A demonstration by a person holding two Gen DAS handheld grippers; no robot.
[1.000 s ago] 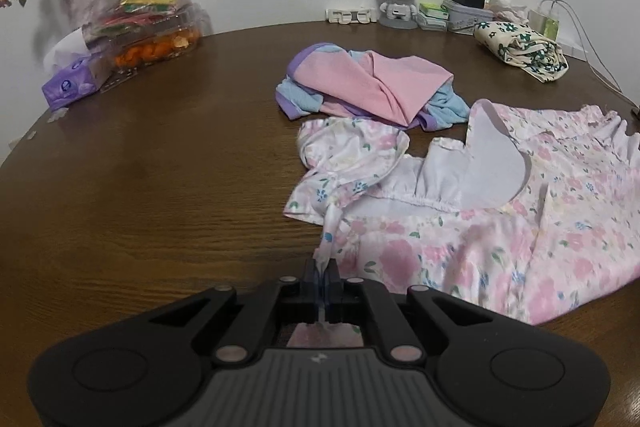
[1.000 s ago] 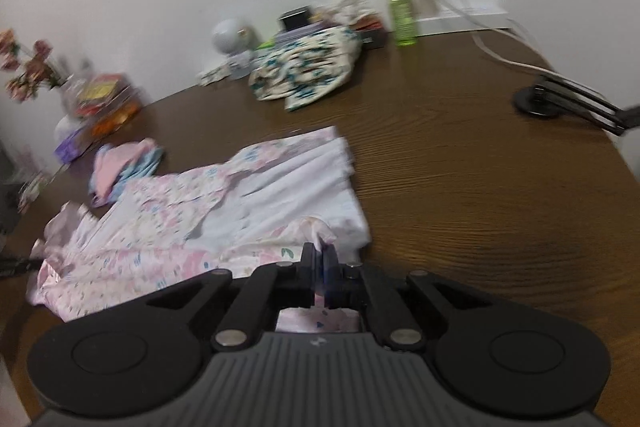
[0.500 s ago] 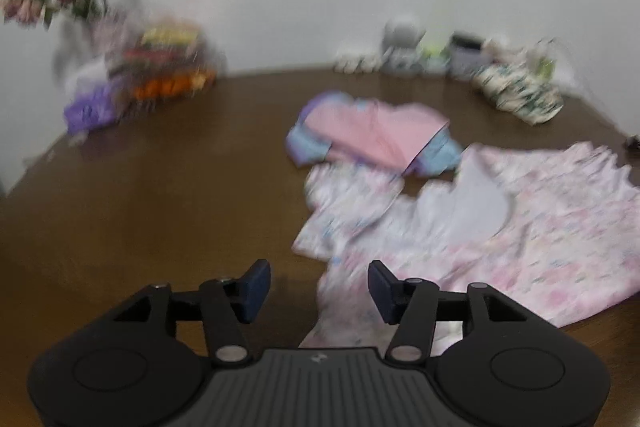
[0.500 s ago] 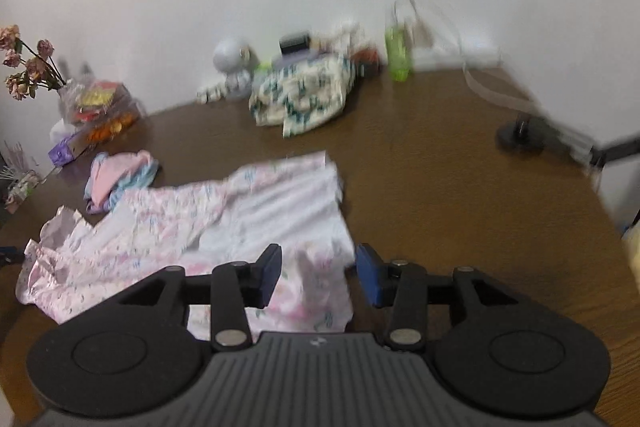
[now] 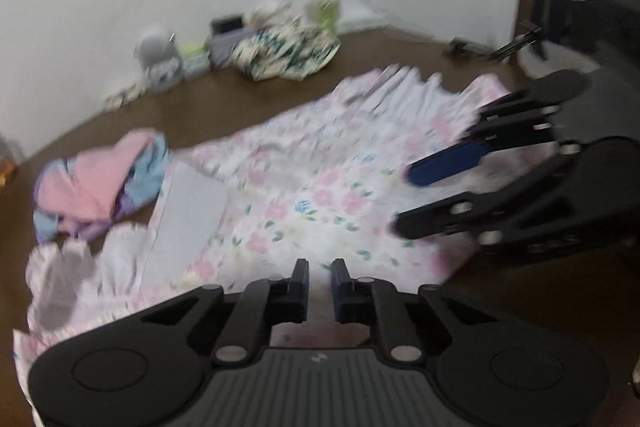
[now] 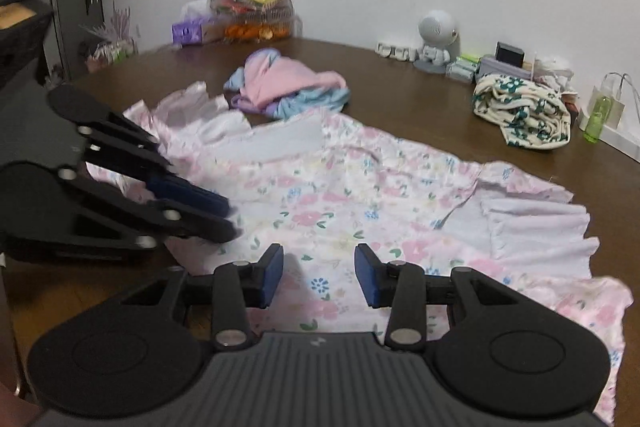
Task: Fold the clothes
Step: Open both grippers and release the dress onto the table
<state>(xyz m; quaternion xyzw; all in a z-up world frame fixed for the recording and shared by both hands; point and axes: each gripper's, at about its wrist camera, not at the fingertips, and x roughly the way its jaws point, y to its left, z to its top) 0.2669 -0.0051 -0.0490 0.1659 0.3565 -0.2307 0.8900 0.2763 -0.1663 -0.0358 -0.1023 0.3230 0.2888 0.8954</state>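
A pink floral dress (image 5: 312,187) (image 6: 340,203) lies spread flat on the round brown table (image 6: 400,95), its white lining turned out at the collar and at the hem. My left gripper (image 5: 320,279) hovers over the dress's near edge. Its jaws are closing to a narrow gap; cloth shows below the gap and none is visibly pinched. It also shows at the left of the right wrist view as the left gripper (image 6: 216,217). My right gripper (image 6: 319,275) stands open above the floral cloth, nothing between its blue pads. The right gripper (image 5: 404,199) sits close beside the left.
A crumpled pink and blue garment (image 6: 288,83) lies beyond the dress. A folded cream cloth with green flowers (image 6: 520,115) rests at the back right. Along the wall stand a white robot figure (image 6: 436,39), a green bottle (image 6: 598,115), a snack bag (image 6: 252,7) and flowers.
Both grippers let go of the dress edges they pinched a second ago and opened. They swung inward toward each other over the dress. The left jaws have since narrowed again.
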